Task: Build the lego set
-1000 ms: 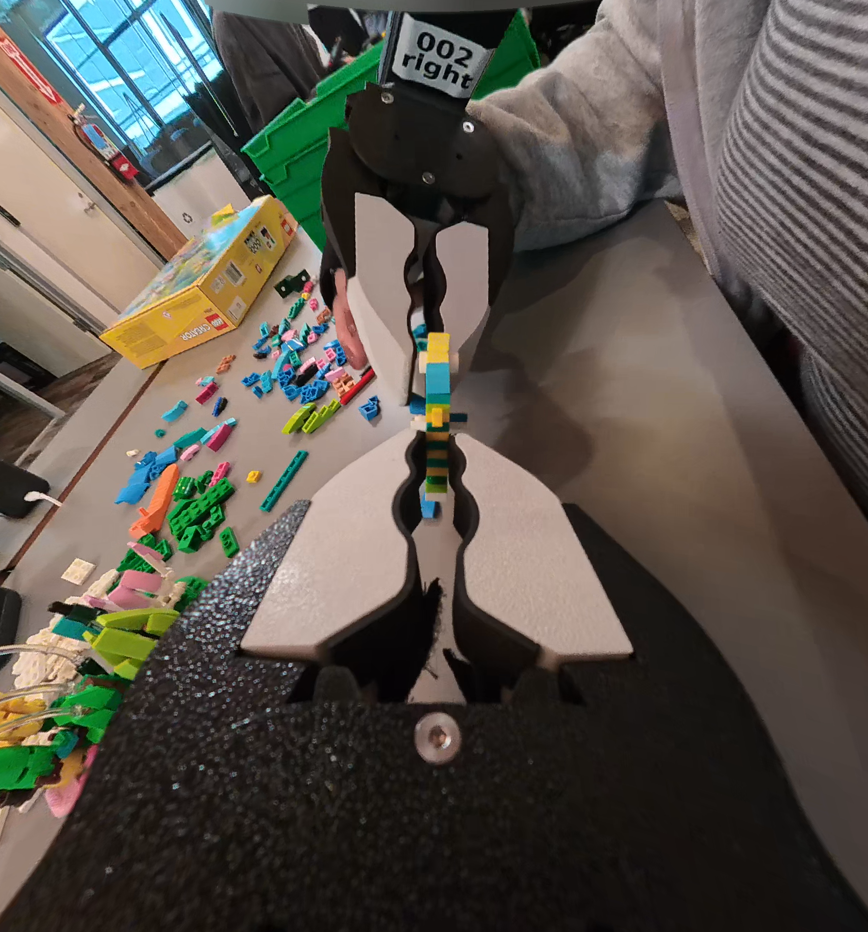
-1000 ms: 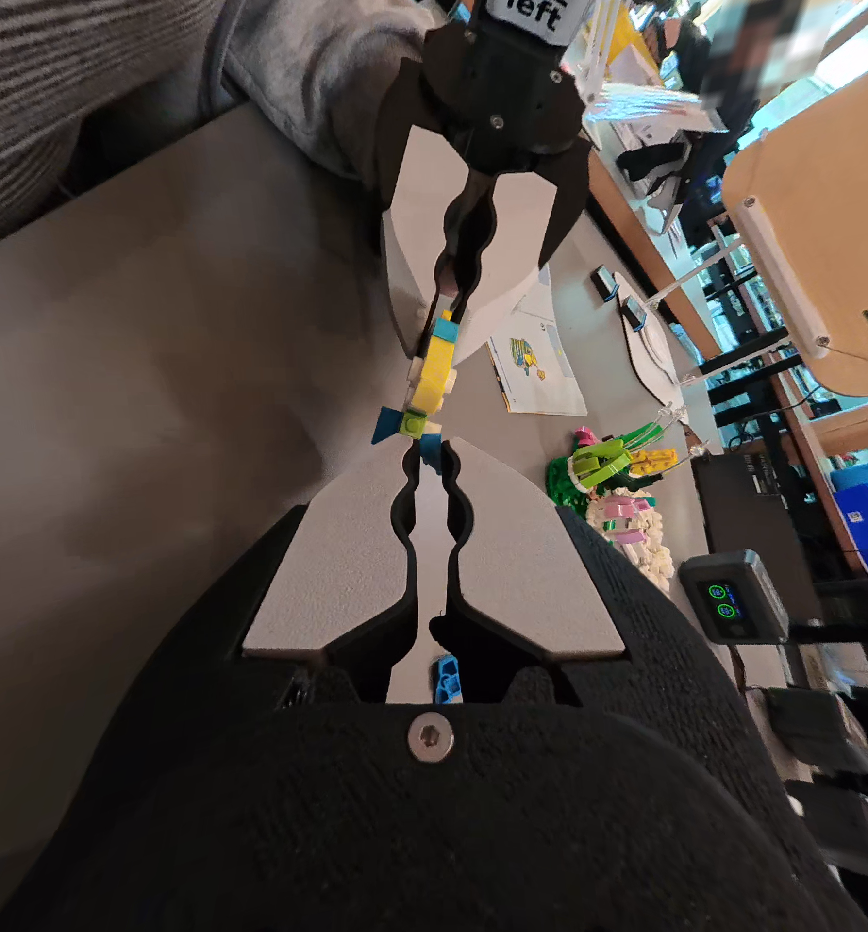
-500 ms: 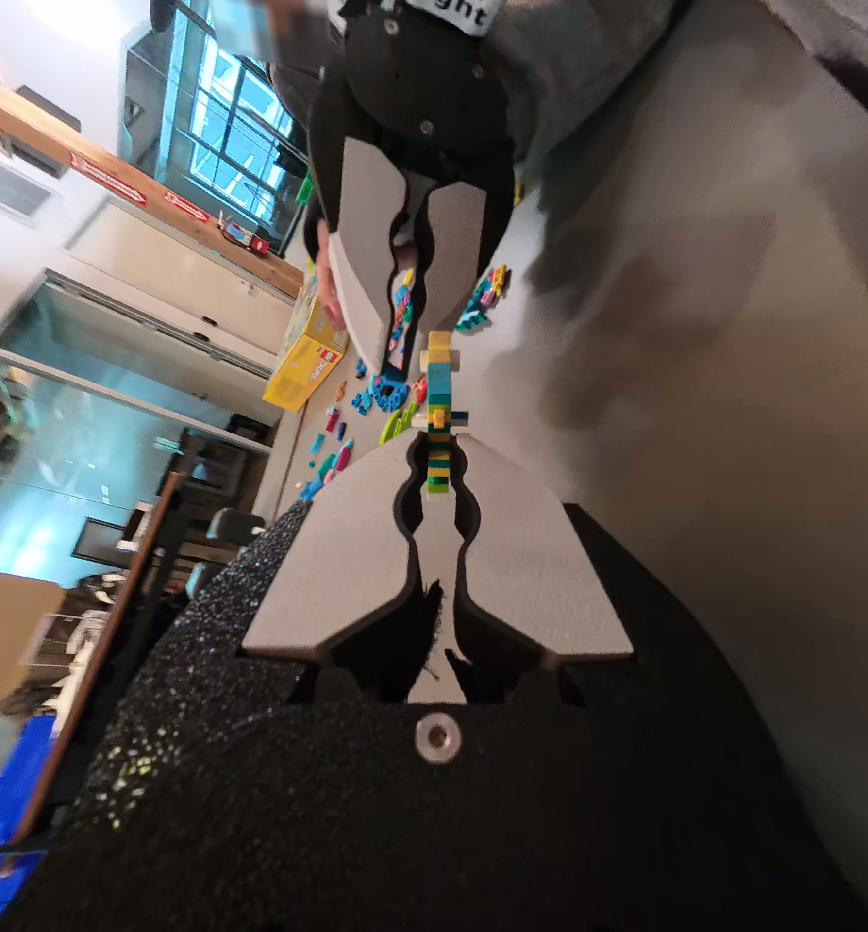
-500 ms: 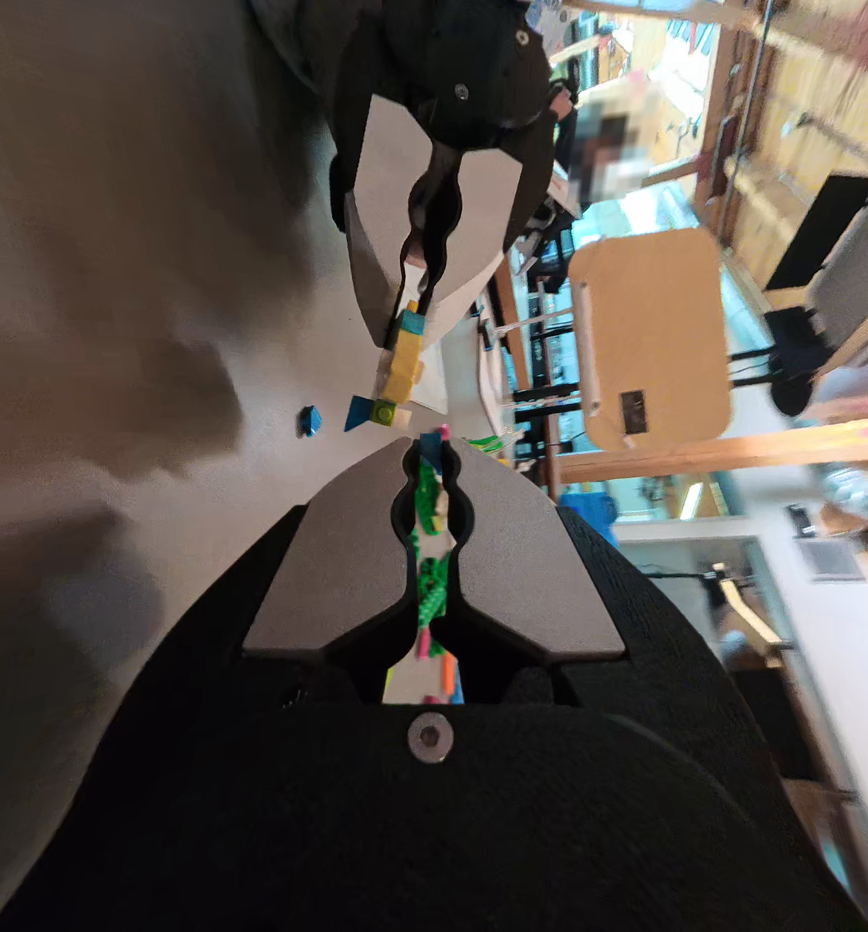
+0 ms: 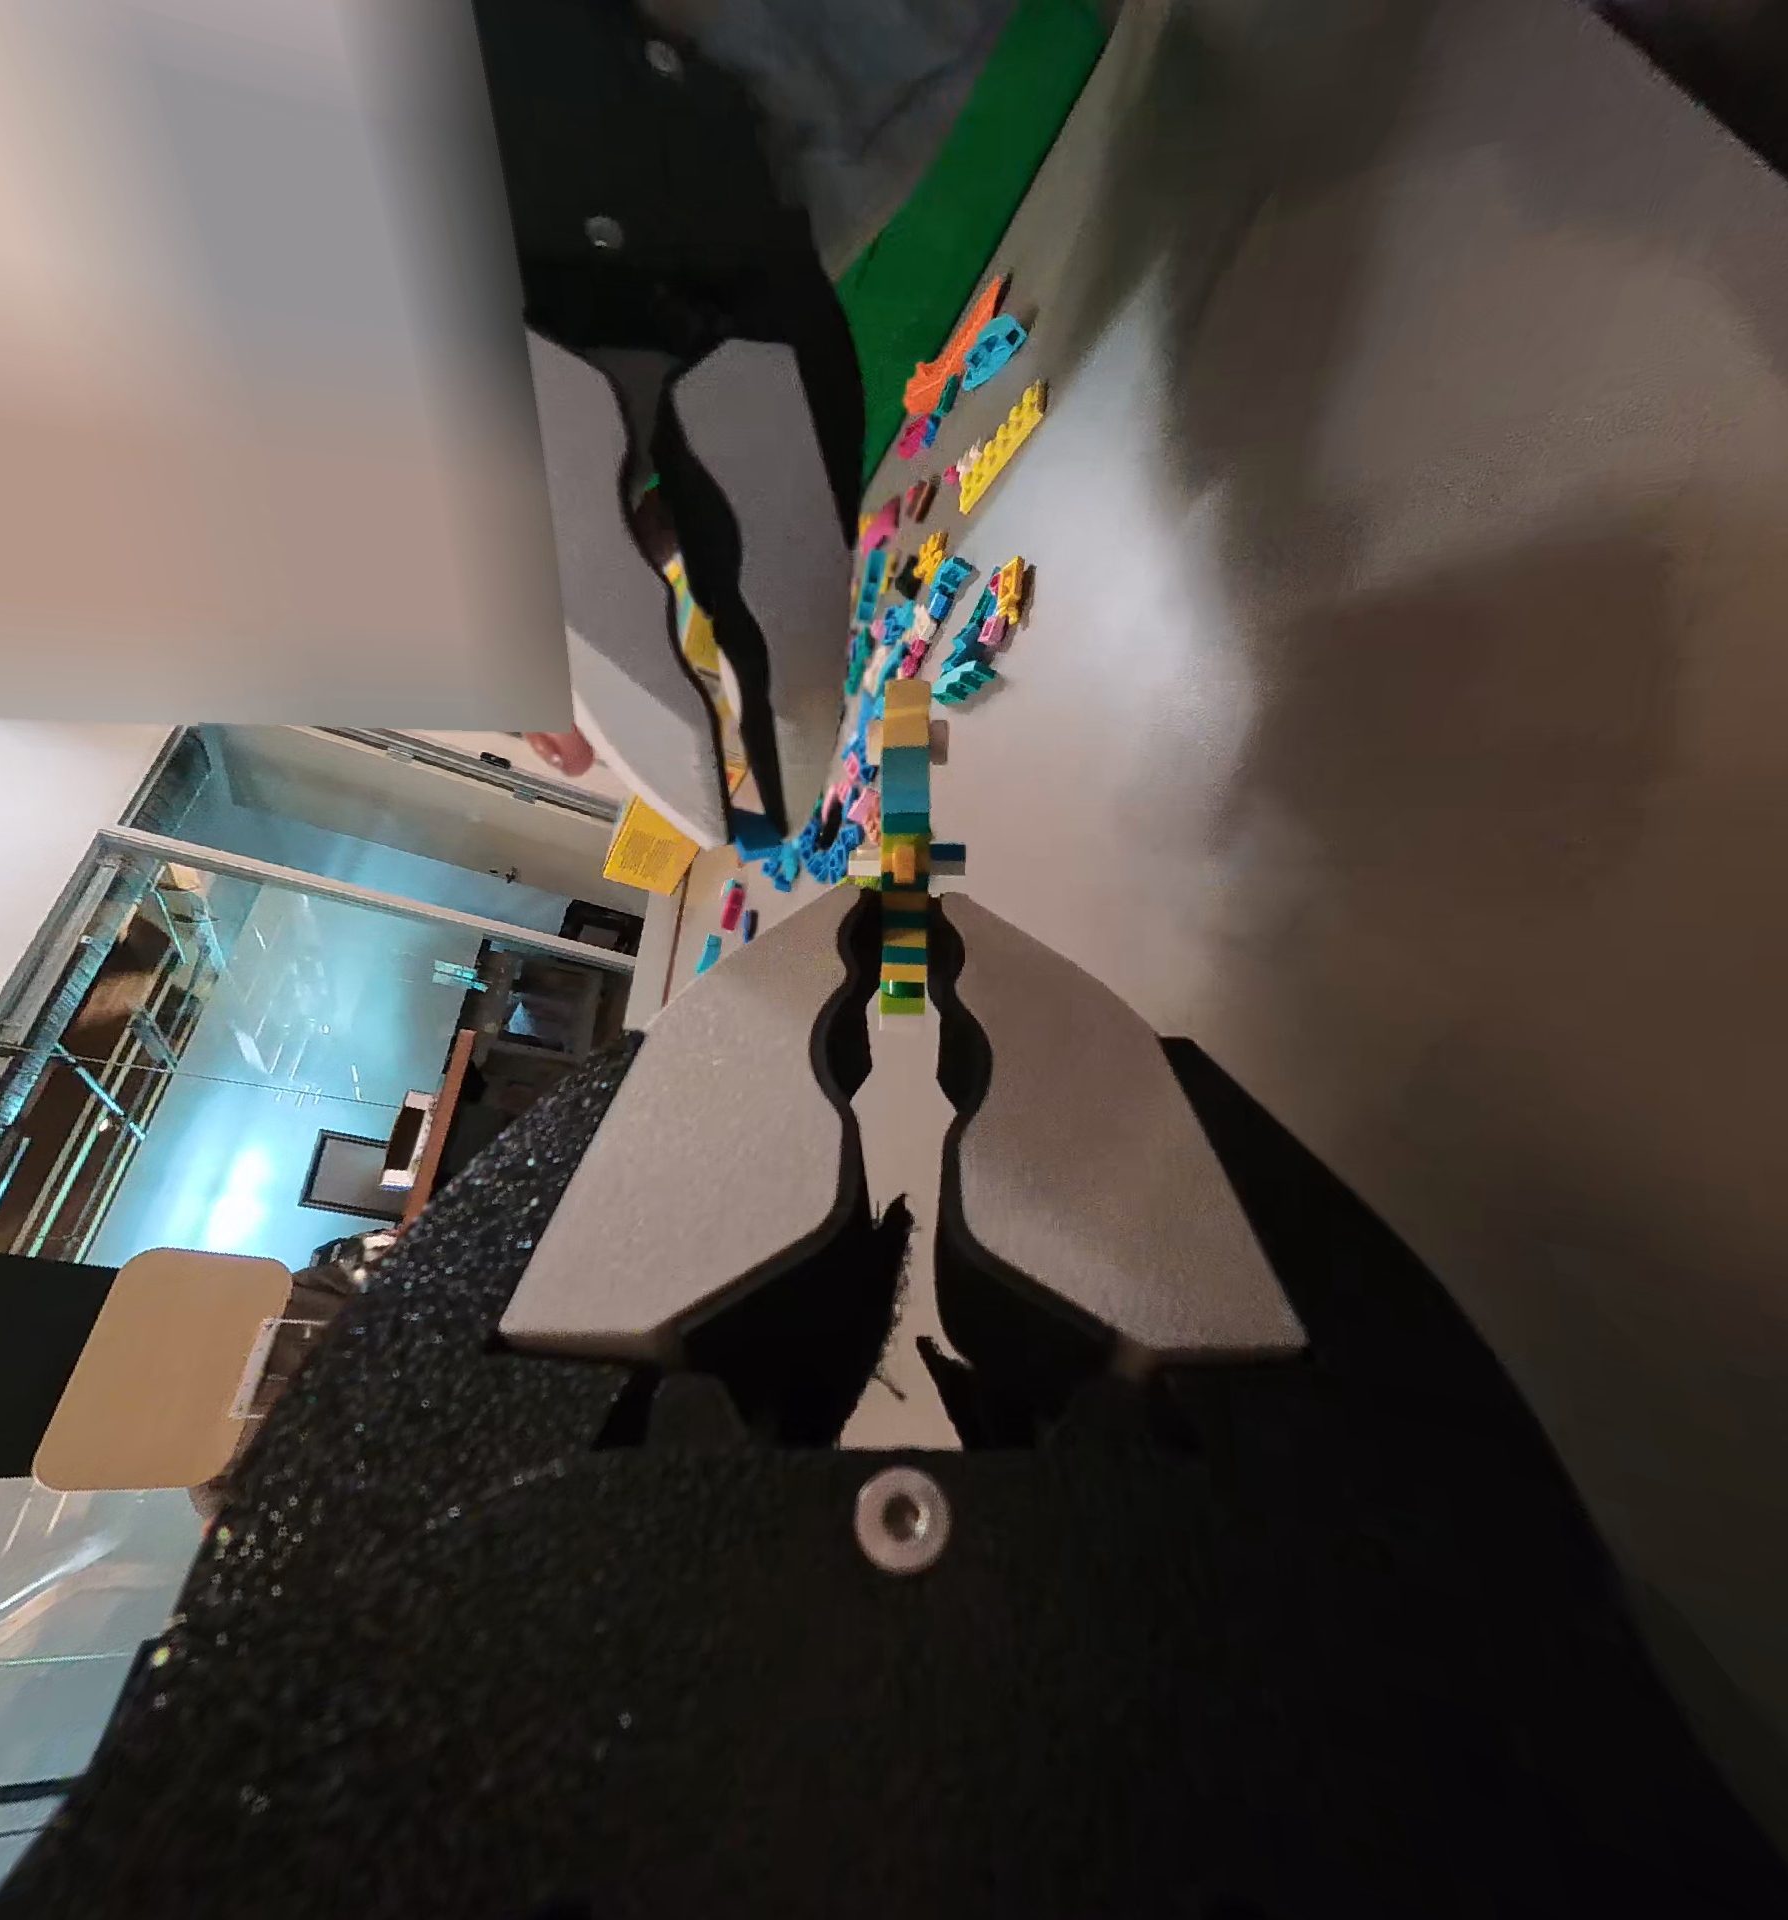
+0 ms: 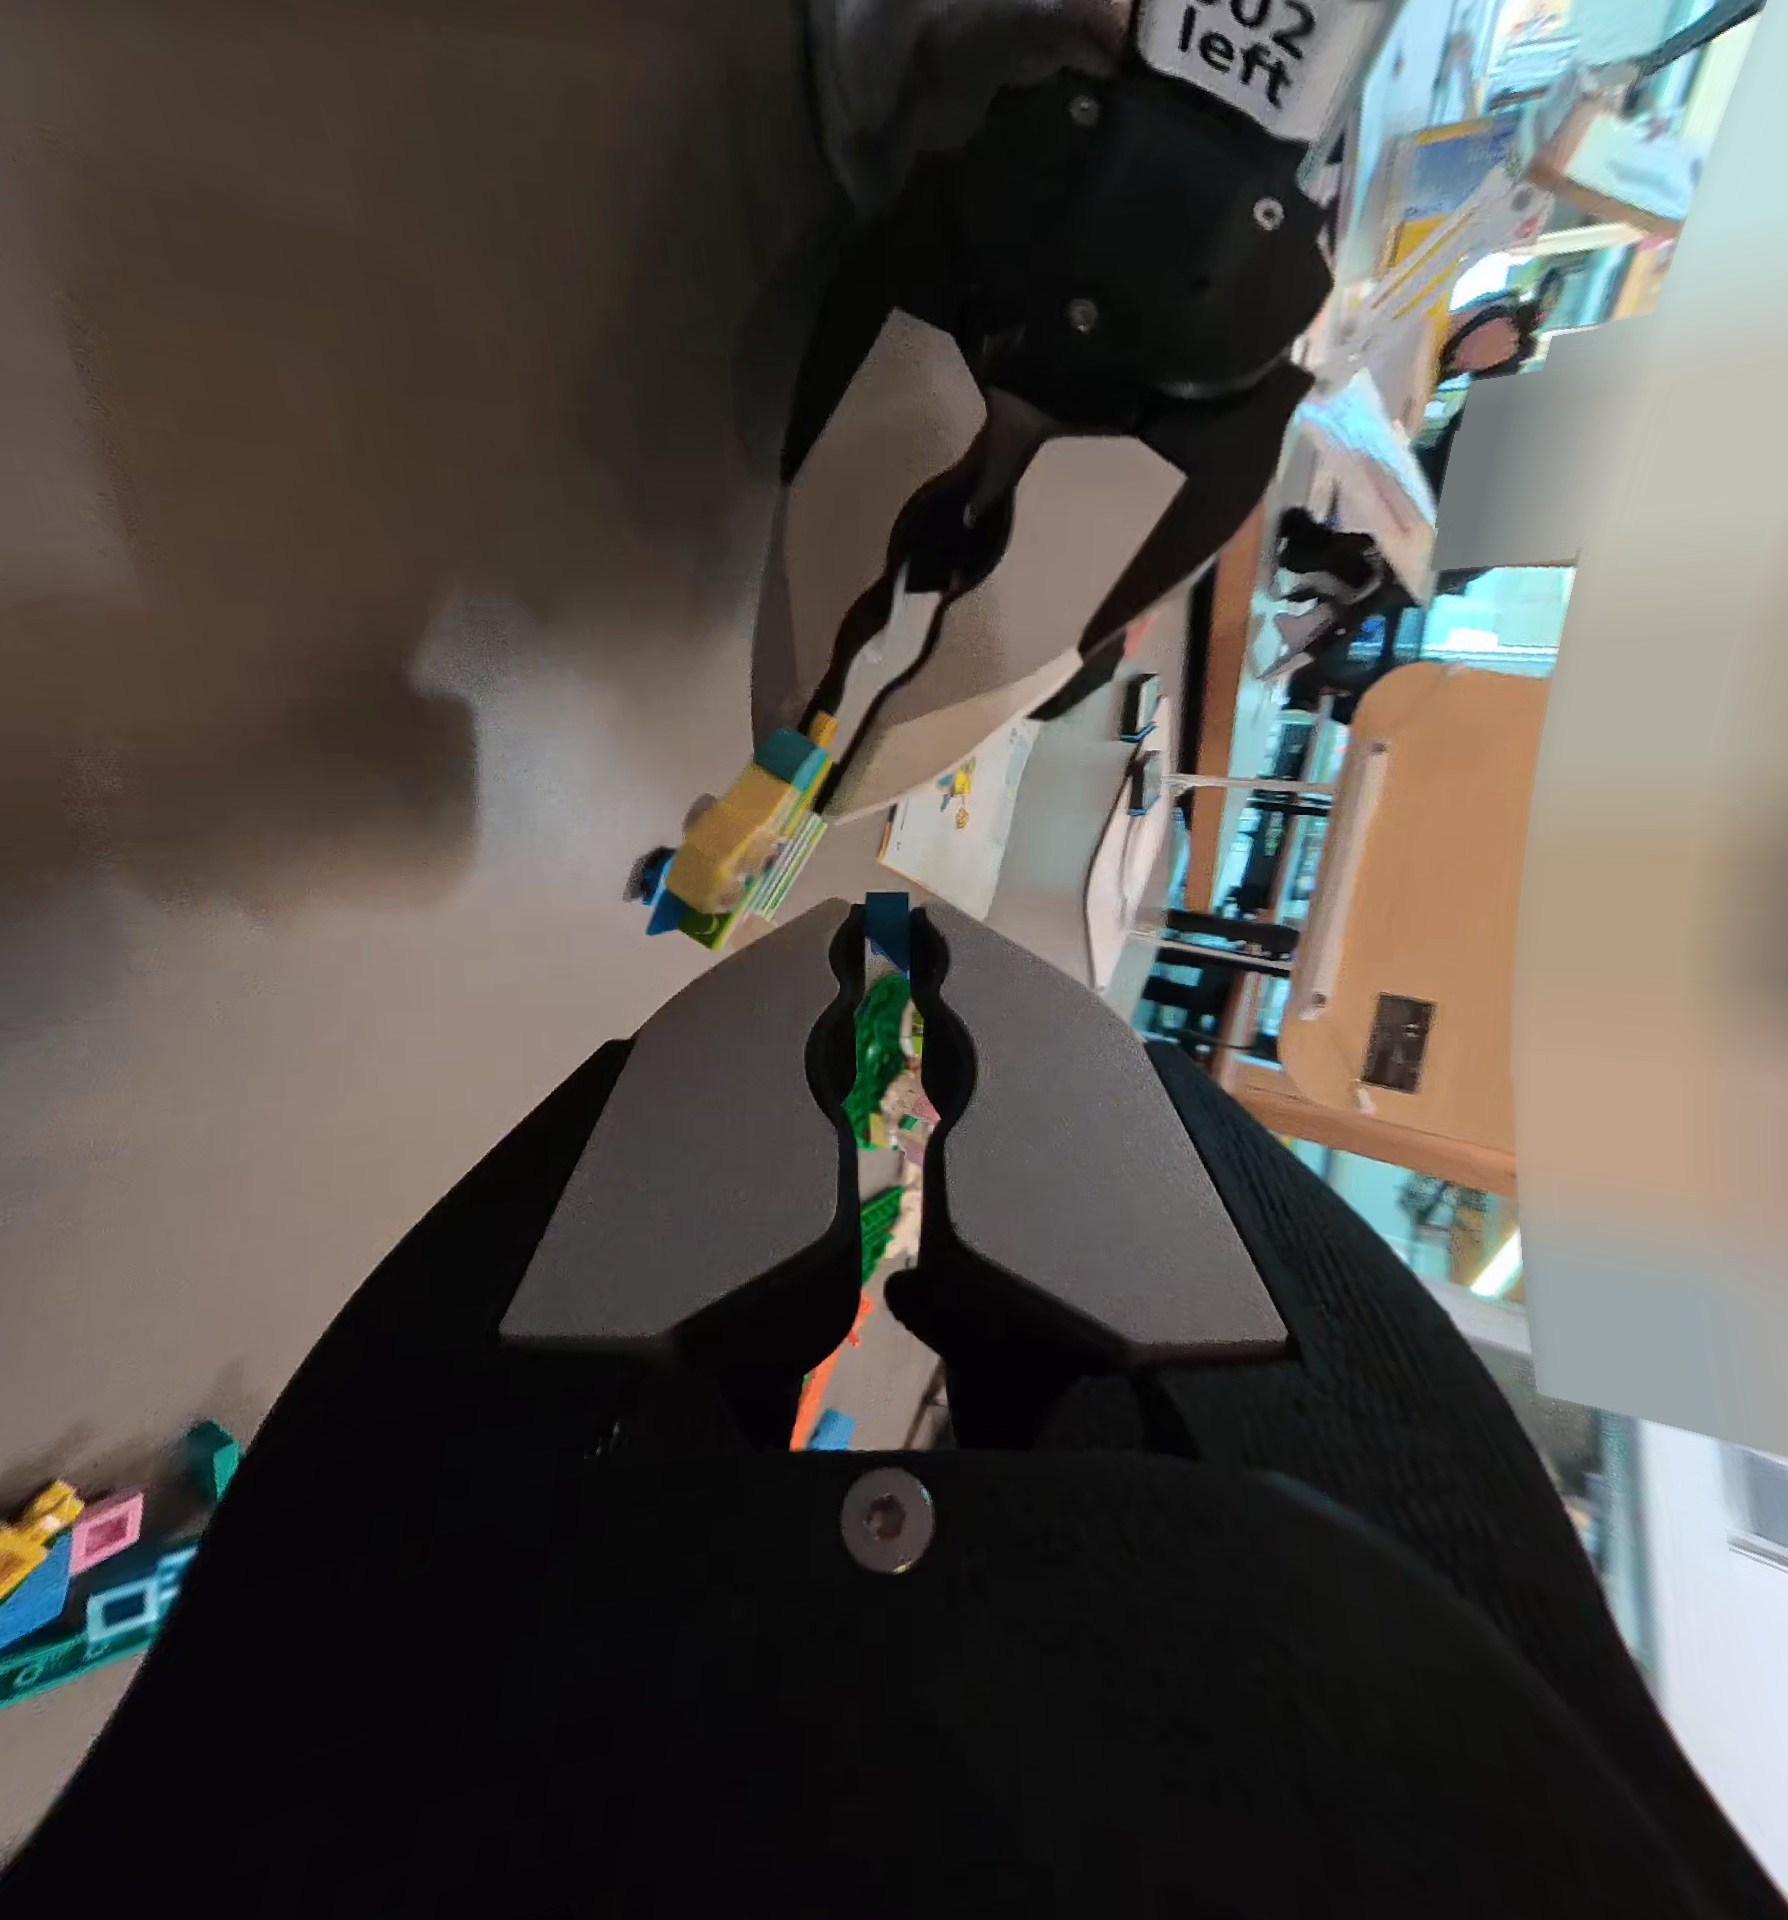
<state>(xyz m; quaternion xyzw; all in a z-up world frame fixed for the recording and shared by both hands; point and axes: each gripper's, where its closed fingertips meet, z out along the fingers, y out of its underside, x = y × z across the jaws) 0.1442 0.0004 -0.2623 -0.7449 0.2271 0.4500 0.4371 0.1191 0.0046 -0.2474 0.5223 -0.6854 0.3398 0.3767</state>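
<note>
Your left gripper (image 5: 902, 935) pinched the striped model (image 5: 905, 831) at its fingers' tips above the surface (image 5: 1389, 727). Your right gripper (image 6: 885, 925) apparently pinched a small blue piece (image 6: 887, 916), just beside the model.

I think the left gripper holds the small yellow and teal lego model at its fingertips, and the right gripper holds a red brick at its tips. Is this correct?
Not quite: the brick at the tips of the right gripper is blue, not red, as the right wrist view shows. The rest stands: the left gripper holds the small yellow and teal lego model at its fingertips.
</note>
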